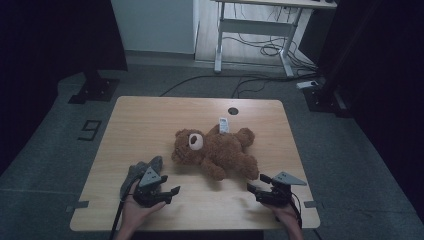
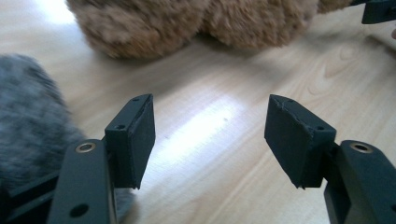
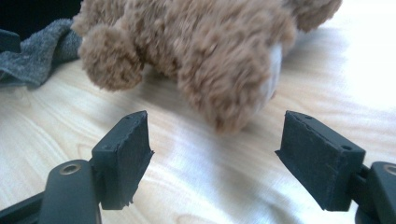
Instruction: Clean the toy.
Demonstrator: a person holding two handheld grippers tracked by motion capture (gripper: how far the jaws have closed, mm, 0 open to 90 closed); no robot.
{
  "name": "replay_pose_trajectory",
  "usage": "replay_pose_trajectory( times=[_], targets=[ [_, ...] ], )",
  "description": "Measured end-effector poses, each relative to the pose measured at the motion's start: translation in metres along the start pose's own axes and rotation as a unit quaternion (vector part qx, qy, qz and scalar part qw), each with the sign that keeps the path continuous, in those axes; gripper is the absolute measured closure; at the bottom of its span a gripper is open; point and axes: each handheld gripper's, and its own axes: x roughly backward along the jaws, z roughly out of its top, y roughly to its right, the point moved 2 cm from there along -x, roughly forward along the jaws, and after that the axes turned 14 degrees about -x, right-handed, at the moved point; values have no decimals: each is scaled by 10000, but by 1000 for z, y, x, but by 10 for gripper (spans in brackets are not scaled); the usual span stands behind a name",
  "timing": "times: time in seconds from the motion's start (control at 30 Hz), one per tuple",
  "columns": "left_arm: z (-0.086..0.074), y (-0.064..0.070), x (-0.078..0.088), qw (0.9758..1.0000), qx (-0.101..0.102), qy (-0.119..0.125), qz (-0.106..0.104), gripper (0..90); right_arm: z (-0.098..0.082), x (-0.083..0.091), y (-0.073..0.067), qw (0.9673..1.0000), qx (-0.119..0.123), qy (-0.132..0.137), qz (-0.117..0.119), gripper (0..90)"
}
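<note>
A brown teddy bear [image 1: 215, 150] lies on its back in the middle of the wooden table [image 1: 150, 115], a white tag [image 1: 224, 125] by its far side. A grey fuzzy cloth [image 1: 140, 172] lies crumpled near the front left. My left gripper [image 1: 173, 191] rests just in front of the cloth and points right, open with bare wood between its pads. In the left gripper view the cloth [image 2: 28, 107] touches the left jaw's outer side and the bear [image 2: 187, 23] lies ahead. My right gripper [image 1: 252, 188] is open at the front right, aimed at the bear's foot [image 3: 219, 79].
A round cable hole [image 1: 233, 111] sits near the table's far edge. Beyond the table stand a white desk frame [image 1: 255, 30], floor cables [image 1: 250, 82] and dark stand bases [image 1: 95, 90]. Bare wood lies between the two grippers along the front edge.
</note>
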Motion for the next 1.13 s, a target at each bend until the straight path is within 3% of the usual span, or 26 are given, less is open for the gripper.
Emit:
replay_pose_trajectory(
  times=[0.27,0.53,0.73,1.13],
  targets=[
    [-13,11,-3,9998,67,-82,-147,339,-16,2,-12,9998,103,-139,-1,248],
    [-14,21,-11,9993,-67,-172,-327,337,-24,-10,-29,9984,401,-389,61,245],
    [-14,21,-14,9991,-90,-235,-353,335,-24,-13,-31,9982,400,-433,93,245],
    [-12,19,-9,9993,-70,-135,-328,335,-22,-13,-35,9980,460,-400,139,244]
  ],
)
